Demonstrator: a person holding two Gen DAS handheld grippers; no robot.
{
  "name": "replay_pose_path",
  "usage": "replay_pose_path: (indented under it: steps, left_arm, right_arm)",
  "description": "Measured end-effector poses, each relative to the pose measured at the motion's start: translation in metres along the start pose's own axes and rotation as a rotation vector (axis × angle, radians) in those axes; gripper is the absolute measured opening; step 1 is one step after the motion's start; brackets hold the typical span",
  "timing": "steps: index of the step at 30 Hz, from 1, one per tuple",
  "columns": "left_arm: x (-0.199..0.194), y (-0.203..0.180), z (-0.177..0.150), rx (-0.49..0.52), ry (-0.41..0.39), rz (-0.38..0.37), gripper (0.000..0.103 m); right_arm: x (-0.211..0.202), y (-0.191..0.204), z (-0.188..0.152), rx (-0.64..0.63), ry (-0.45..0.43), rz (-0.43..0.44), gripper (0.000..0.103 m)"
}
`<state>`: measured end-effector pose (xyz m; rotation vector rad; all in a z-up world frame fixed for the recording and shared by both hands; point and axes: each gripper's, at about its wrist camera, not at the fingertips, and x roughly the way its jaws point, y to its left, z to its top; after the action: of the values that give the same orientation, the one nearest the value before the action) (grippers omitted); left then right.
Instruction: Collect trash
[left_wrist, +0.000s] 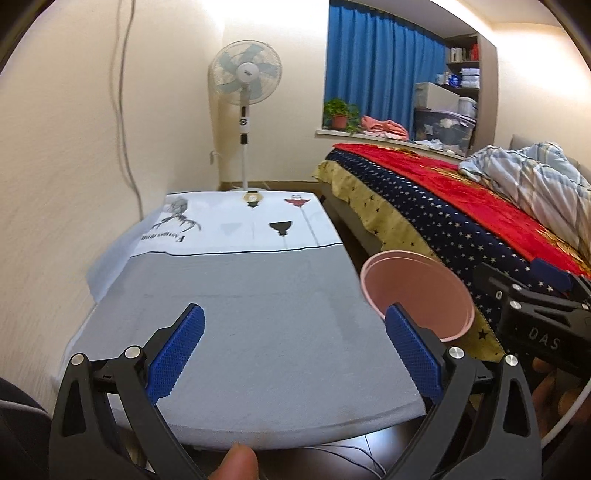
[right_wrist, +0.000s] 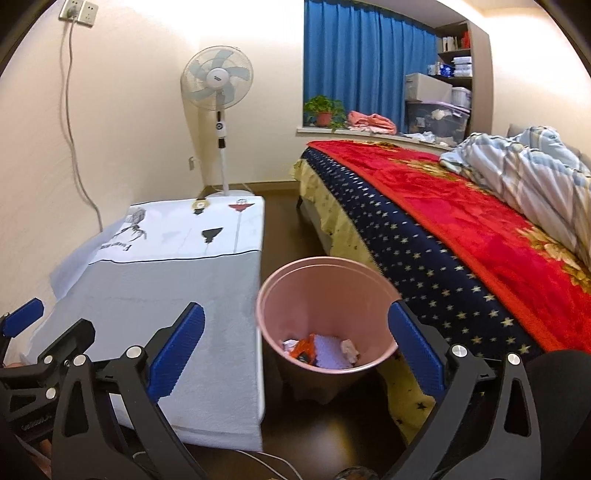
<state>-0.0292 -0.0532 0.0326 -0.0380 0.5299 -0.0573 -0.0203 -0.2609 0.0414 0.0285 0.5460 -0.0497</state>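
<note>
A pink trash bin (right_wrist: 325, 295) stands on the dark floor between the low table (right_wrist: 159, 295) and the bed (right_wrist: 461, 229). It holds crumpled trash (right_wrist: 317, 349): white paper and an orange wrapper. My right gripper (right_wrist: 295, 328) is open and empty above the bin's near rim. My left gripper (left_wrist: 295, 328) is open and empty over the table's grey cloth (left_wrist: 258, 314). The bin's rim (left_wrist: 417, 291) shows past the left gripper's right finger. The right gripper's body (left_wrist: 535, 317) shows at the right of the left wrist view. The left gripper's finger (right_wrist: 26, 314) shows at the left of the right wrist view.
The table is covered by a grey and white printed cloth (left_wrist: 236, 225). A standing fan (right_wrist: 218, 85) is in the far corner. A blue curtain (right_wrist: 362, 66), a potted plant (right_wrist: 323, 110) and shelves are behind the bed. A cable (right_wrist: 74, 122) hangs down the left wall.
</note>
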Motion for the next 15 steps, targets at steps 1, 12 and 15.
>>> replay_pose_path:
  steps: [1,12,15]
  left_arm:
    - [0.003,0.002,0.000,-0.002,-0.003,0.015,0.095]
    - [0.018,0.023,-0.005,-0.059,0.014,0.091,0.095]
    - [0.018,0.025,-0.006,-0.062,0.016,0.094,0.095]
  right_arm:
    - [0.002,0.002,-0.001,-0.001,0.004,0.005,0.098]
    - [0.024,0.020,-0.007,-0.027,0.032,0.003,0.098]
    - [0.028,0.020,-0.008,-0.028,0.043,-0.004,0.098]
